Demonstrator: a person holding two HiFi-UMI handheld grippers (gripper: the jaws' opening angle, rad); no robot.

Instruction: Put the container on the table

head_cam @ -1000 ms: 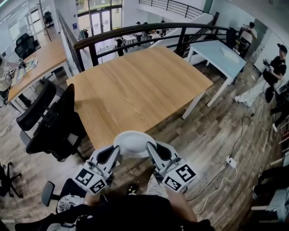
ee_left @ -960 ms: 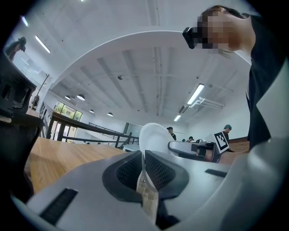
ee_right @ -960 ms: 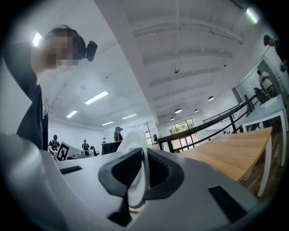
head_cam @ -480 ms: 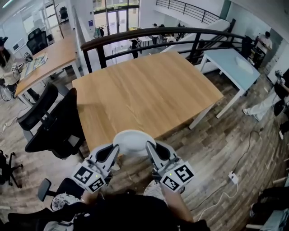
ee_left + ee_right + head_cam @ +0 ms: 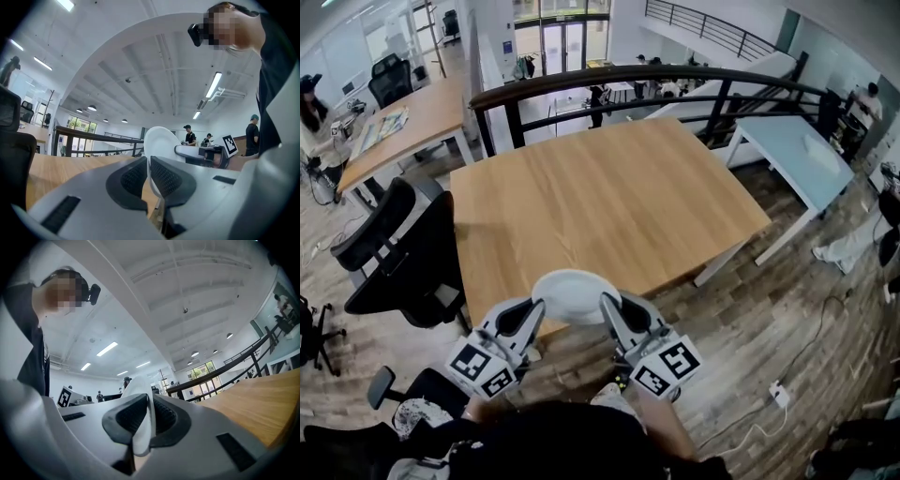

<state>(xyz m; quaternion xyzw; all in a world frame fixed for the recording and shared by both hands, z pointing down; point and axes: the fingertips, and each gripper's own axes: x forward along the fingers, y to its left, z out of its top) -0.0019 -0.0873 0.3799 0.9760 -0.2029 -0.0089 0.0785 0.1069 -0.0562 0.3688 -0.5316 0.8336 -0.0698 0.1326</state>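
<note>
**Container held by its rim above the table's near edge**

Risk: both holds are on a thin rim only. If the hands drift apart or tilt unevenly, the rim could flex or slip free and the container (image 5: pixel 575 294) could drop short of the wooden table (image 5: pixel 609 197).

The left gripper (image 5: pixel 532 314) and right gripper (image 5: pixel 613 309) are each clamped on opposite rim edges.

The container is white, round, shallow and thin-walled, and appears empty. It is airborne between the grippers, not yet resting.
</note>
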